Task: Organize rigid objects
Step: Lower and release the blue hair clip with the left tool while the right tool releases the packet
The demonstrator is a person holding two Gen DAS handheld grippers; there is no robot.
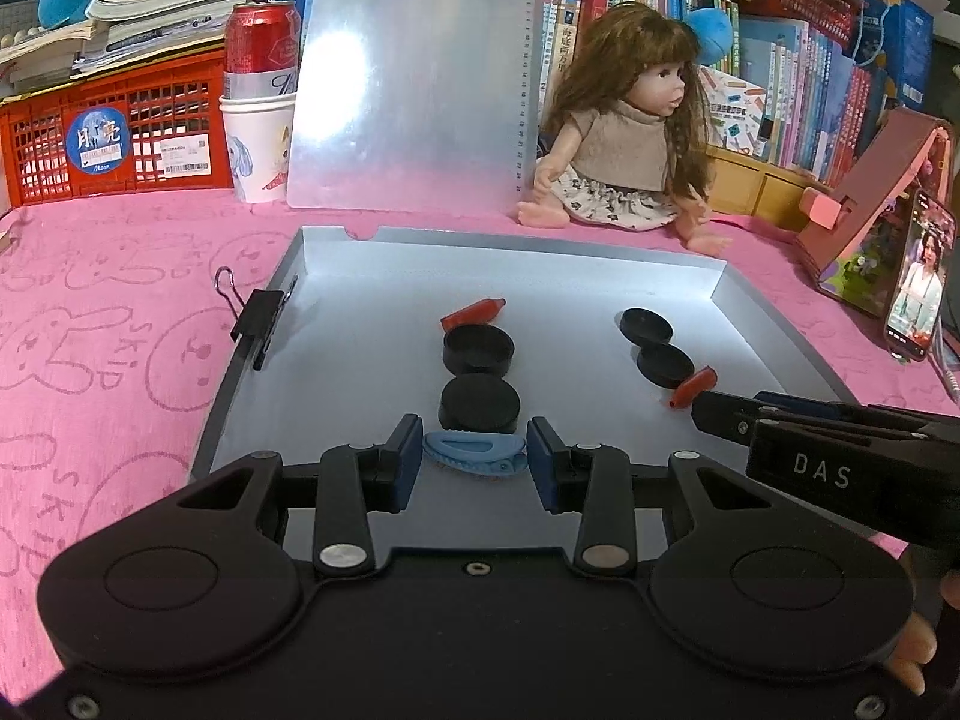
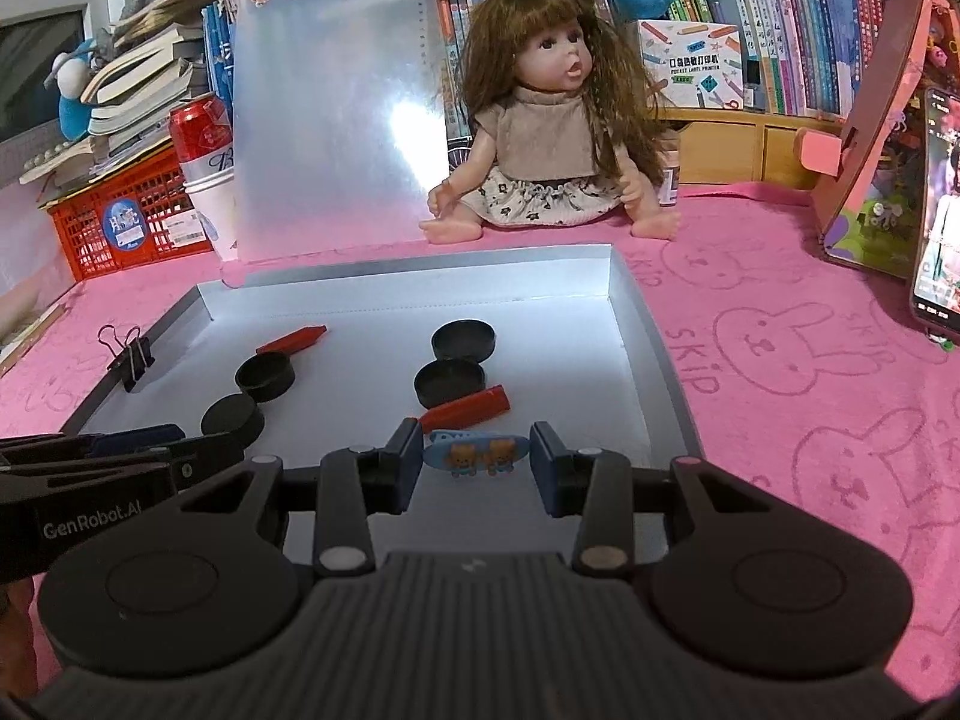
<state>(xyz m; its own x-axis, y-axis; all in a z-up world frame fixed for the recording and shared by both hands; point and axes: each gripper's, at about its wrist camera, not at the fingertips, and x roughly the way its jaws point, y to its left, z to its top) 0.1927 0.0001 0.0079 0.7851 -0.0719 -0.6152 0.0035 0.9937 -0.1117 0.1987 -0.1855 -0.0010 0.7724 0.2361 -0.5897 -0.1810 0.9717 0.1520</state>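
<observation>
A silver tray (image 1: 516, 240) lies on the pink cloth. In it are several black round caps, such as one (image 1: 479, 401) just past my left fingers, and two red crayons (image 1: 474, 312) (image 1: 693, 387). My left gripper (image 1: 474, 459) is shut on a plain blue hair clip (image 1: 474, 449), held low over the tray's near part. My right gripper (image 2: 476, 462) is shut on a blue clip with two bear figures (image 2: 476, 453), just in front of a red crayon (image 2: 468, 408). Each gripper shows at the side of the other's view: the right gripper (image 1: 711, 413), the left gripper (image 2: 234, 447).
A black binder clip (image 1: 258, 327) grips the tray's left rim. Behind the tray stand a clear clipboard (image 1: 414, 78), a doll (image 1: 624, 132), a paper cup holding a red can (image 1: 258, 138) and a red crate (image 1: 114, 132). A phone (image 1: 918, 294) and a pink stand sit at the right.
</observation>
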